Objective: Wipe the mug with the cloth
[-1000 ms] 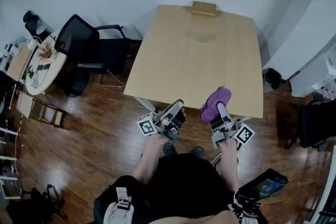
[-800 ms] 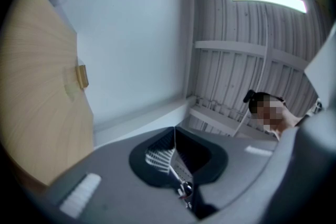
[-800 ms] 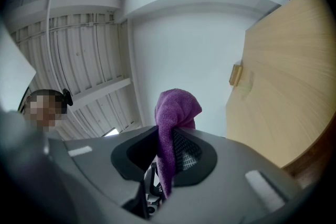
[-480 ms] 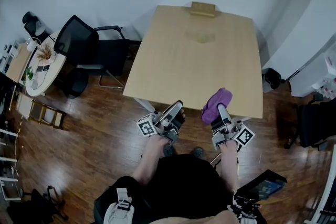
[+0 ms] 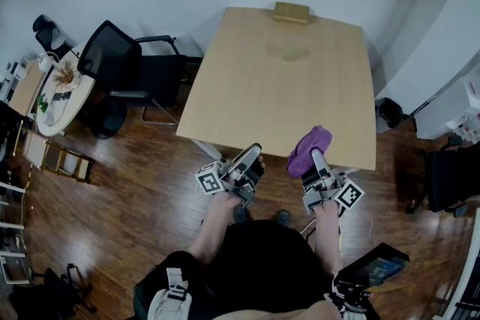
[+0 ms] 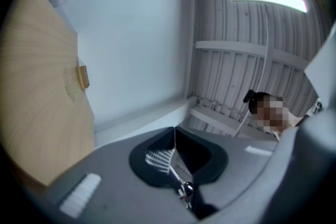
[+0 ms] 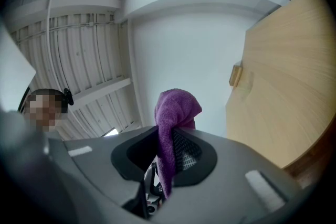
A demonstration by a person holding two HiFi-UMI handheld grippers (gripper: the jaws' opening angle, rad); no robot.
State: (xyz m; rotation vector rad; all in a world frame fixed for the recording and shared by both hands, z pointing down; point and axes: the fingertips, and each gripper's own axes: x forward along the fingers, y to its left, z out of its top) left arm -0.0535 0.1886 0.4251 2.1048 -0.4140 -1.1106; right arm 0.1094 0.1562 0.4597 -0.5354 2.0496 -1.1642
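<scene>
Purple cloth [image 7: 176, 113] clamped in right gripper [image 5: 315, 156] jaws, bunched above the worktop's [image 5: 277, 86] near edge. Left gripper [image 5: 253, 152] jaws fully closed, nothing between them, at the same edge.

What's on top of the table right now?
Only a small wooden block at the table's far edge. No mug visible. The purple cloth in the right claw hides part of the near edge.
</scene>
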